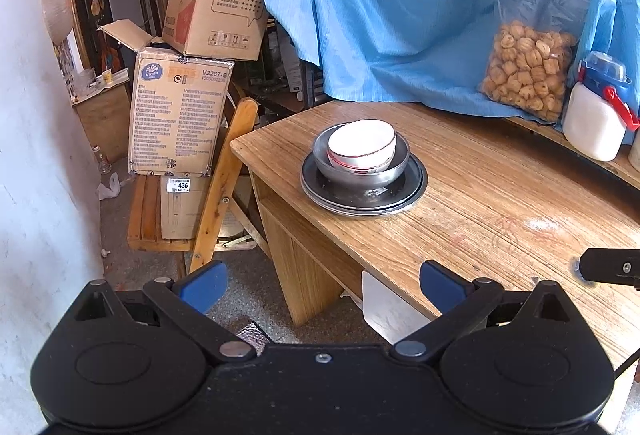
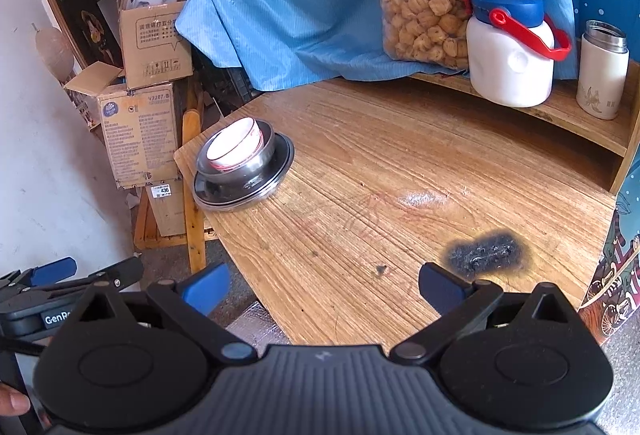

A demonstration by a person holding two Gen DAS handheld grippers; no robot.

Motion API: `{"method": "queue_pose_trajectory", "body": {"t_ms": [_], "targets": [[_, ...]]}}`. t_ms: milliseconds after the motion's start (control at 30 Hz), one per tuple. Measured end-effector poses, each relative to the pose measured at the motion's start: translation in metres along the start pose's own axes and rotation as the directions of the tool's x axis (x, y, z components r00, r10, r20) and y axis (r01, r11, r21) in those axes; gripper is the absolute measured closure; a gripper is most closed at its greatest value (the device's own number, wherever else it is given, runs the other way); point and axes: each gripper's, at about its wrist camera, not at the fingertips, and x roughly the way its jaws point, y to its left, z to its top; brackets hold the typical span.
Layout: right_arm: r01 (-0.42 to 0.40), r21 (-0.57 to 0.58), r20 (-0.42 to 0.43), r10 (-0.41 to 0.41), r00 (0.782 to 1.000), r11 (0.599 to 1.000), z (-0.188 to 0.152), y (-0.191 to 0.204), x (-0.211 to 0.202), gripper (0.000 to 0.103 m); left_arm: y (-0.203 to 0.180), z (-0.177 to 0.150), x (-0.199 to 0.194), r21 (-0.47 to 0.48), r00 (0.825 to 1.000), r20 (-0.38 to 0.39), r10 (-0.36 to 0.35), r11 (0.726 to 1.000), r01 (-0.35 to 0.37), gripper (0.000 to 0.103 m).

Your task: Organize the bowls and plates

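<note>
Glossy ceramic bowl (image 1: pixel 362 145), metal plates (image 1: pixel 363 191), wooden table (image 1: pixel 480 203).

One wooden counter (image 2: pixel 400 155) carries a single stack: two white ceramic bowls with red rim lines (image 1: pixel 362 145), nested, inside one grey metal bowl (image 1: pixel 362 171), on what look like two flat dark metal plates (image 1: pixel 364 197) — the exact plate count is hard to tell. Two black tongs with blue pads — left (image 1: pixel 323 287), right (image 2: pixel 324 287).
</note>
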Motion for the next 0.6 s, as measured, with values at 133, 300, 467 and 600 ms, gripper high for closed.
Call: {"method": "queue_pose_trajectory", "body": {"t_ms": [133, 300, 467, 600], "targets": [[-0.001, -0.004, -0.001, 0.001, 1.000, 1.000, -0.0006, -0.0002, 0.0000, 0.000, -0.0012, -0.0007, 0.0002, -0.004, 1.000, -0.005, 0.003, 1.000, -0.003, 0.001], [-0.007, -0.005, -0.005, 0.007, 1.000, 1.000, 0.0004, -0.0002, 0.0014, 0.000, -0.0018, -0.0002, 0.0014, -0.009, 1.000, -0.006, 0.006, 1.000, -0.006, 0.001], [-0.009, -0.009, -0.011, 0.009, 1.000, 1.000, 0.0016, 0.0009, 0.0046, 0.000, -0.0019, 0.0002, 0.0022, -0.008, 1.000, -0.007, 0.004, 1.000, -0.004, 0.001], [-0.010, -0.008, -0.012, 0.010, 1.000, 1.000, 0.0023, 0.0015, 0.0058, 0.000, -0.0024, 0.0014, 0.0027, -0.002, 1.000, -0.007, -0.005, 1.000, 0.005, 0.001]]}}
